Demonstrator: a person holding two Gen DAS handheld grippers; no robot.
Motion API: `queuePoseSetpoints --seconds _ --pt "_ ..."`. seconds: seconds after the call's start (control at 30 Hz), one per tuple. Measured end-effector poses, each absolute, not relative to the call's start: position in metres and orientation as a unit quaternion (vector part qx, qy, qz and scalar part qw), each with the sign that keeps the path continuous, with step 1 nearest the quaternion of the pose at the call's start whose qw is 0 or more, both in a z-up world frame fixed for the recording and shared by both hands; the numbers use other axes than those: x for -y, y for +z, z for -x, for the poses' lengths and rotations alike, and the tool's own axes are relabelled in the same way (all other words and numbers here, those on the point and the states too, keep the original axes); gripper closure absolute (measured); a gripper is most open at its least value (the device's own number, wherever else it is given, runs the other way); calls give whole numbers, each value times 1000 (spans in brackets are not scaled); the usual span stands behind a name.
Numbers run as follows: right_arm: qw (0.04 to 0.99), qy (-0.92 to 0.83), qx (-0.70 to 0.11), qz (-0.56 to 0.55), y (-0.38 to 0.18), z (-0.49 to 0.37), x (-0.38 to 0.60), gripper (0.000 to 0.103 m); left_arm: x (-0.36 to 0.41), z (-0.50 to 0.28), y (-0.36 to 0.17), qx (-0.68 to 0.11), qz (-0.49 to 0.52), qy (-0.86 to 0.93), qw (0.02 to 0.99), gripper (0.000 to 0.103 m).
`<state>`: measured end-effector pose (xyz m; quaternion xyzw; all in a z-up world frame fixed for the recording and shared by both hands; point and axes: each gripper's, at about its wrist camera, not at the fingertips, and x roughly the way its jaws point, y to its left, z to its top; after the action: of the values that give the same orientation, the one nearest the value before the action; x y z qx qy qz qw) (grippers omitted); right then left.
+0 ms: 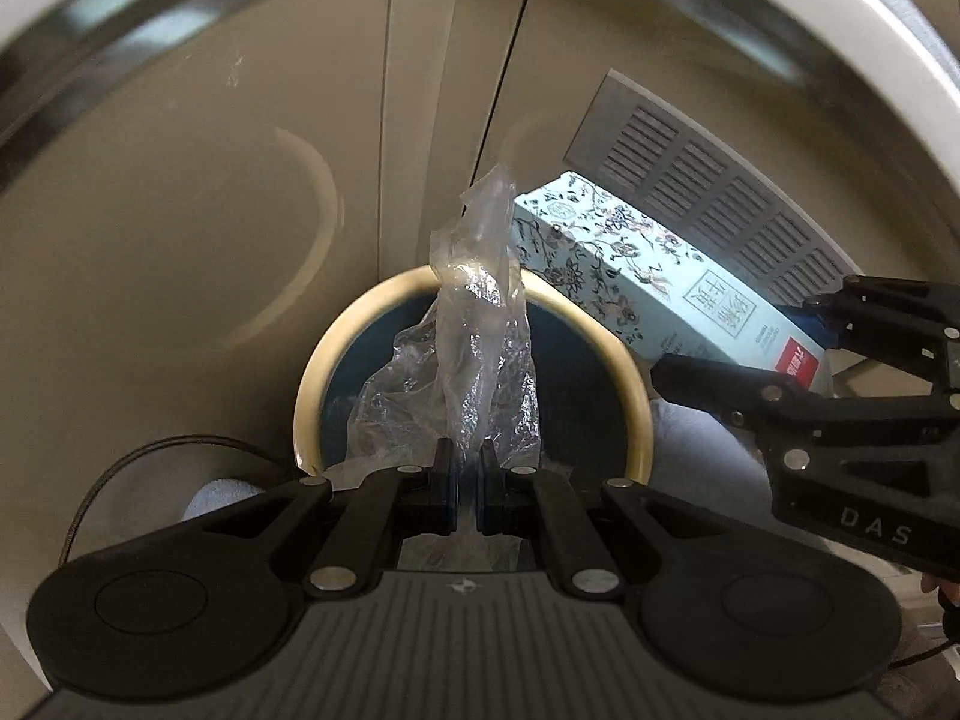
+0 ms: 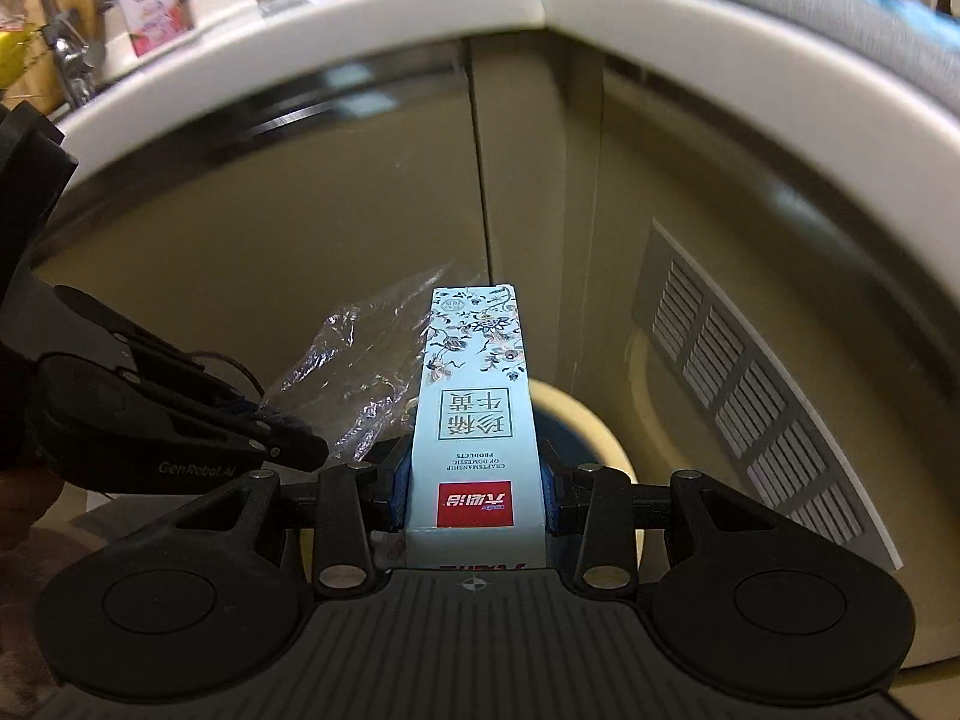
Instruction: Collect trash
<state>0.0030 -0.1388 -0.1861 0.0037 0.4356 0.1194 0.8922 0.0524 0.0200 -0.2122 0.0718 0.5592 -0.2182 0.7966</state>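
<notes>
My left gripper (image 1: 468,480) is shut on a crumpled clear plastic wrapper (image 1: 474,324) and holds it over the open mouth of a round bin with a cream rim (image 1: 624,360). My right gripper (image 2: 477,492) is shut on a long pale-blue floral carton (image 2: 477,396) and holds it over the same bin's rim (image 2: 606,426). The carton also shows in the left wrist view (image 1: 630,282), right of the wrapper, with the right gripper (image 1: 798,354) behind it. The wrapper (image 2: 360,366) and the left gripper (image 2: 288,426) show at left in the right wrist view.
Beige cabinet doors (image 1: 180,240) stand close behind the bin. A grey louvred vent panel (image 1: 720,192) is at the right, also in the right wrist view (image 2: 750,396). A white counter edge (image 2: 360,30) runs above, with a tap and a pink carton (image 2: 153,6) on it.
</notes>
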Motion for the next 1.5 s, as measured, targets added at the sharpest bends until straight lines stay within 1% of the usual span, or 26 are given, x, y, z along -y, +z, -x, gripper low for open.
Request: queuePoseSetpoints --seconds 0.37,0.43,0.5,0.53,0.57,0.6,0.63,0.67,0.73,0.77,0.93,1.17,1.3,1.5 --pt "863 118 -492 -8 -226 -27 131 61 -3 -72 -235 -579 -108 -212 780 97" --pt "856 114 -504 -7 -233 -33 128 61 2 -75 -241 -584 -120 -211 774 94" --pt "851 107 -513 -9 -239 -39 127 61 4 -77 -245 -594 -128 -210 766 73" --pt "849 103 -518 -13 -242 -42 128 59 3 -78 -246 -601 -128 -205 762 52" --pt "846 97 -524 -15 -244 -45 128 57 1 -79 -246 -600 -128 -195 765 41" --pt "843 85 -531 -13 -246 -47 128 49 -2 -80 -244 -599 -127 -189 768 34" --pt "842 76 -534 -14 -246 -47 129 40 -6 -81 -243 -599 -128 -180 770 21" --pt "843 74 -532 -22 -246 -45 132 37 -10 -82 -242 -599 -129 -171 771 11" --pt "845 70 -529 -42 -242 -43 136 24 -19 -83 -238 -600 -119 -172 772 4" --pt "845 67 -529 -48 -240 -43 137 22 -26 -83 -234 -601 -114 -171 772 1" --pt "851 72 -519 -43 -216 -29 129 18 -44 -67 -204 -587 -81 -175 787 0" --pt "887 74 -455 -24 -163 15 122 11 -70 -22 -143 -512 -54 -178 839 0" --pt "898 63 -435 -8 -153 45 118 10 -59 -3 -136 -496 -92 -158 849 0" --pt "910 51 -412 11 -141 66 128 10 -58 11 -130 -463 -110 -159 865 0"
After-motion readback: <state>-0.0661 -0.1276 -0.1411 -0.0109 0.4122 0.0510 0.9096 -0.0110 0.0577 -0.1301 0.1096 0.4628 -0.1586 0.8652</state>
